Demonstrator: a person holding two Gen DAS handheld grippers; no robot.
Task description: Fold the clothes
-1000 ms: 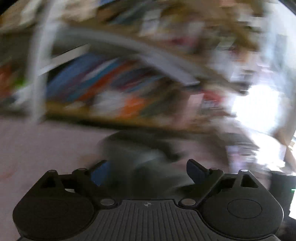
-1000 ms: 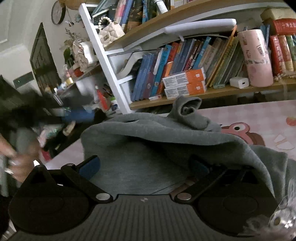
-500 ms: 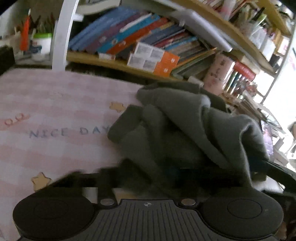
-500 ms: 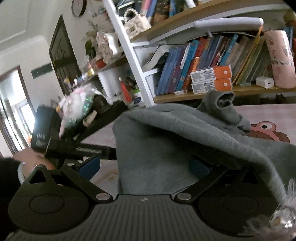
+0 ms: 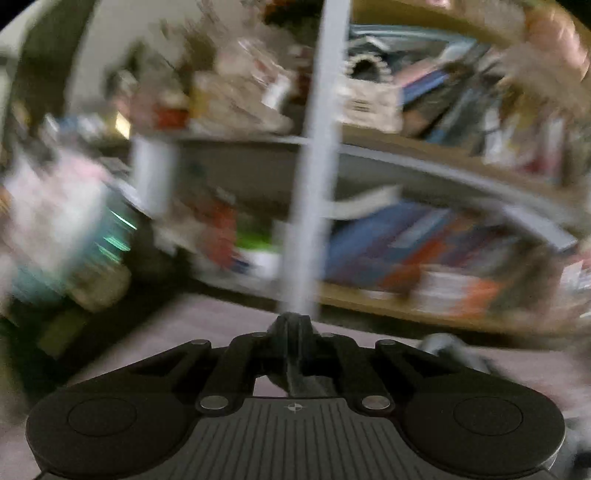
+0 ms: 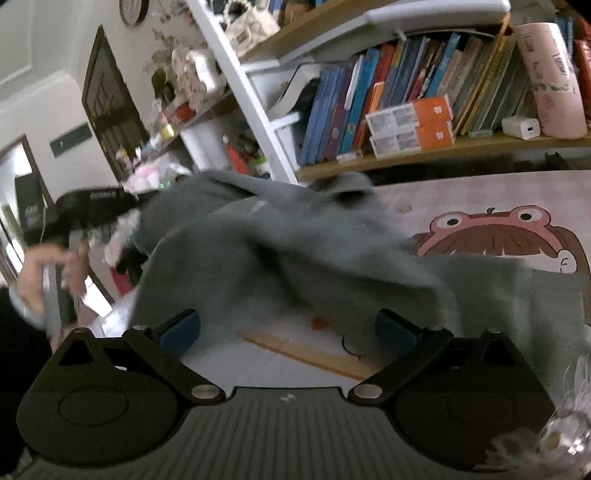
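1. grey garment [image 6: 280, 254] lies rumpled across the pink checked mat [image 6: 461, 201], bunched high toward the left side of the right wrist view and spreading flat toward the right edge

2. part of its left end is lifted off the surface, up by the left gripper [image 6: 92, 206], which shows there as a dark blurred body above the person's left hand [image 6: 44, 280]

3. in the left wrist view the left gripper [image 5: 293, 332] has its two fingers pressed together at the centre; whether a thin bit of cloth sits between them cannot be told, as the picture is badly smeared

4. a small grey patch of the garment [image 5: 454, 350] shows low at the right of that view, over the pink mat [image 5: 207, 325]

5. right gripper [image 6: 288, 326] stands wide apart, blue pads [image 6: 181, 326] on either side, nothing between them; the garment's near edge lies just past the fingertips

6. under the right gripper sits a pale surface with a wooden ruler [image 6: 306, 356] lying slantwise

7. a cartoon frog face [image 6: 495, 236] is printed on the mat, just beside the cloth

8. behind stands a bookshelf [image 6: 406, 155] with upright books [image 6: 354, 99], two orange boxes [image 6: 413, 125], a pink cylinder [image 6: 550, 77] and a white charger [image 6: 521, 127]

9. a round clock [image 6: 133, 9] hangs on the wall at upper left
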